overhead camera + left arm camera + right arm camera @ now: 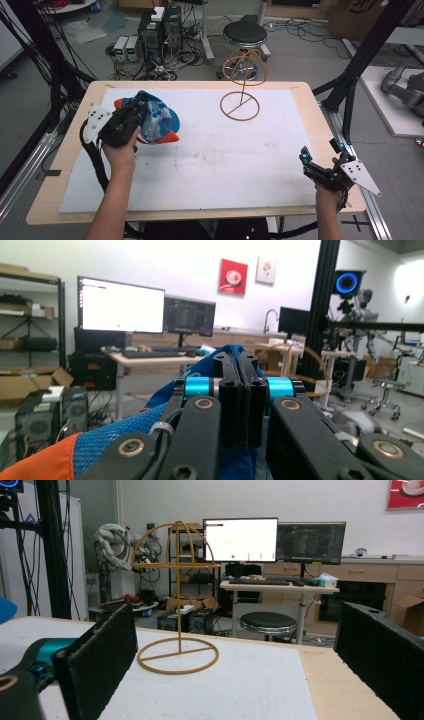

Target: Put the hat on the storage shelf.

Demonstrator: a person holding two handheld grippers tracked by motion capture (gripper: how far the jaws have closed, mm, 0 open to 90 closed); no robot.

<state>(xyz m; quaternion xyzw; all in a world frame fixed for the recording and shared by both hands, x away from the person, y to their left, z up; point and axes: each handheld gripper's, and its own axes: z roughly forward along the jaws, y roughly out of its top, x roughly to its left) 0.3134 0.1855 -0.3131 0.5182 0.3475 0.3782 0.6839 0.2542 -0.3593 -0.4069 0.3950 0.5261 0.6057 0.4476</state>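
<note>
Fingers pinch one cap; one wire stand.

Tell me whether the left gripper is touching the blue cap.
Touching. In the left gripper view, the left gripper has its jaws shut on the blue cap, whose fabric is pinched between them.

Bright even indoor light, soft shadows, slightly blurry frames
</note>
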